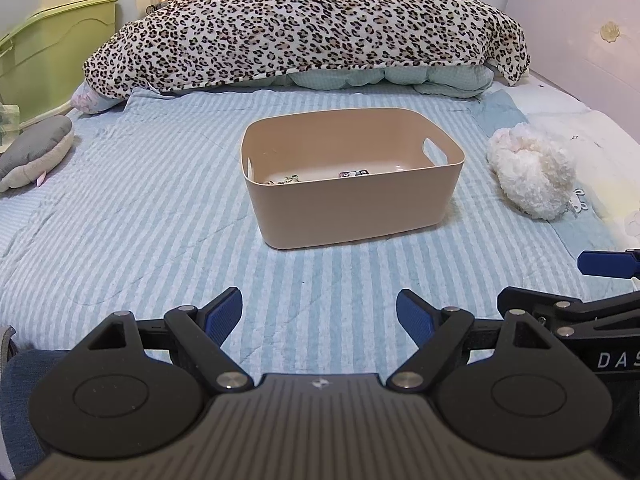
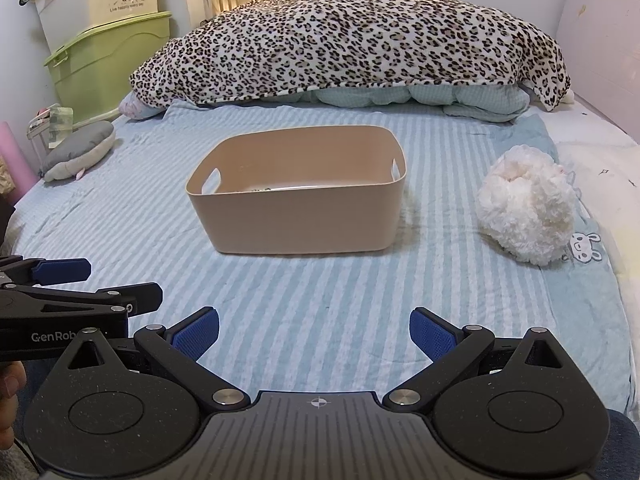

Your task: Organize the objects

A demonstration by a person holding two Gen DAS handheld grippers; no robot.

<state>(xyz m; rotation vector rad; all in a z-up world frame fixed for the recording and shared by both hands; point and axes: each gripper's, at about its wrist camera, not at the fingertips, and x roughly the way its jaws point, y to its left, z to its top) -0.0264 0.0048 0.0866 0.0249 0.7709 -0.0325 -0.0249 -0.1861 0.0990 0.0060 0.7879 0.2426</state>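
A tan plastic bin [image 1: 352, 208] with handle cutouts stands in the middle of the striped blue bed; it also shows in the right wrist view [image 2: 296, 220]. Small items [image 1: 352, 174] lie on its floor, mostly hidden by the near wall. A white fluffy plush [image 1: 532, 172] lies to the right of the bin and shows in the right wrist view [image 2: 528, 216] too. My left gripper [image 1: 319, 314] is open and empty, low over the bed in front of the bin. My right gripper [image 2: 314, 334] is open and empty, beside the left one.
A leopard-print blanket [image 1: 304, 28] is piled over a quilt at the far end of the bed. A grey cushion [image 2: 80, 150] lies at the left edge. Green storage boxes [image 2: 104, 68] stand left of the bed. A white headboard panel [image 1: 580, 36] runs along the right.
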